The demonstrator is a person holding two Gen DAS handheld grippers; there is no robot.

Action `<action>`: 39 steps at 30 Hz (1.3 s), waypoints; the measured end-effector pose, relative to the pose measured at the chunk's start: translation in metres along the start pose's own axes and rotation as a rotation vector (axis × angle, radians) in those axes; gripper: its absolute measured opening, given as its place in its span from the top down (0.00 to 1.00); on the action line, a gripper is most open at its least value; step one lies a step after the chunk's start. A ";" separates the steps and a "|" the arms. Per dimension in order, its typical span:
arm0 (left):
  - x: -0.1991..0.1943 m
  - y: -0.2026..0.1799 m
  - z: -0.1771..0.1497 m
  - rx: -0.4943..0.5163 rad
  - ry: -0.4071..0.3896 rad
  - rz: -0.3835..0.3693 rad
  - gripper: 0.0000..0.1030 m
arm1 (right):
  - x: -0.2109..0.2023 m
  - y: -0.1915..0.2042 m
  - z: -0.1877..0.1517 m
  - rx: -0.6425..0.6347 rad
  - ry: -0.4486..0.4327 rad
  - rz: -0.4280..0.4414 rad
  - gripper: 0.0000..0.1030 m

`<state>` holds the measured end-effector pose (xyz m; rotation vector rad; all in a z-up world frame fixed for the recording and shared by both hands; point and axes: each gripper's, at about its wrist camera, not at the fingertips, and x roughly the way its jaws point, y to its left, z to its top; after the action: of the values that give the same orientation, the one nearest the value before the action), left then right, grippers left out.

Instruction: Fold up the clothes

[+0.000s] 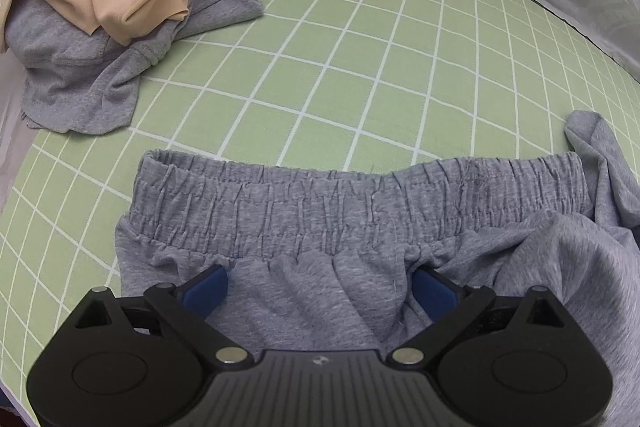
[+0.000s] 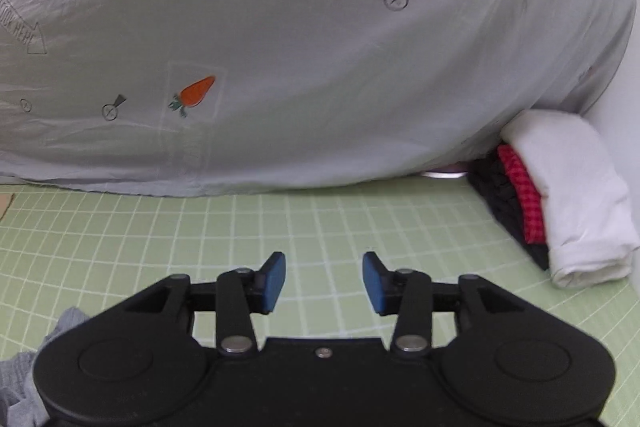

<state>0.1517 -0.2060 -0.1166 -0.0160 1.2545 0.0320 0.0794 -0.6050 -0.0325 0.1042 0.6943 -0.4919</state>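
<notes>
Two grippers, both w/ jaws spread wide & holding nothing: the left gripper (image 1: 320,287) sits low over the grey sweatpants (image 1: 340,227), blue pads either side of bunched cloth just below the waistband, while the right gripper (image 2: 324,283) hovers over bare green checked sheet (image 2: 160,239), apart from the pants. Relative to the sweatpants: they lie flat on the sheet, waistband away from the left gripper, one leg flopped at the right; beyond the waistband, far left, is a heap of clothes (image 1: 120,7) (peach top over grey & plaid items). Ahead of the right gripper a grey carrot-print duvet (image 2: 300,47) walls off the sheet's far side, w/ a folded stack (image 2: 560,199) (white, red, black) at its right end.
</notes>
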 end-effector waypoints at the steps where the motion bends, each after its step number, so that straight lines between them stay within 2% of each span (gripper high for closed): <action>1: -0.001 0.001 0.000 -0.006 0.000 0.000 0.05 | 0.002 0.008 -0.012 0.011 0.032 0.018 0.54; 4: -0.001 0.004 -0.002 -0.016 0.004 -0.002 0.04 | 0.002 0.034 -0.047 0.000 0.118 0.061 0.47; 8: 0.002 0.001 0.000 0.008 0.013 0.002 0.00 | -0.014 0.061 -0.082 -0.026 0.170 0.112 0.26; 12: 0.002 -0.002 -0.003 0.046 0.012 -0.002 0.00 | -0.024 0.083 -0.105 -0.107 0.205 0.145 0.25; 17: 0.002 -0.001 -0.002 0.073 0.006 -0.015 0.00 | -0.024 0.099 -0.112 -0.165 0.195 0.168 0.27; 18: 0.003 -0.001 -0.002 0.072 0.005 -0.014 0.00 | -0.022 0.102 -0.113 -0.179 0.193 0.171 0.31; 19: 0.003 -0.001 -0.002 0.071 0.004 -0.014 0.00 | -0.020 0.104 -0.114 -0.193 0.196 0.175 0.40; 20: 0.003 -0.001 -0.001 0.069 0.003 -0.014 0.00 | -0.017 0.105 -0.116 -0.206 0.202 0.181 0.54; 21: 0.003 -0.001 -0.001 0.068 0.002 -0.014 0.00 | -0.016 0.104 -0.116 -0.209 0.202 0.184 0.60; 23: 0.003 -0.001 -0.001 0.060 -0.002 -0.011 0.00 | -0.017 0.098 -0.113 -0.191 0.187 0.184 0.80; 25: 0.003 -0.001 0.000 0.049 -0.008 -0.008 0.00 | -0.017 0.091 -0.110 -0.173 0.171 0.183 0.93; 28: 0.002 -0.001 -0.001 0.037 -0.022 -0.003 0.00 | -0.018 0.079 -0.103 -0.142 0.141 0.167 0.97; 34: 0.001 -0.002 -0.001 0.013 -0.045 0.007 0.00 | -0.018 0.016 -0.041 -0.093 -0.033 -0.010 0.98; 39: -0.001 -0.004 -0.001 0.001 -0.057 0.011 0.00 | -0.040 -0.032 0.013 -0.060 -0.259 -0.244 0.99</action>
<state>0.1506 -0.2100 -0.1159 -0.0074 1.1976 0.0413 0.0455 -0.6210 0.0047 -0.1011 0.4689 -0.7043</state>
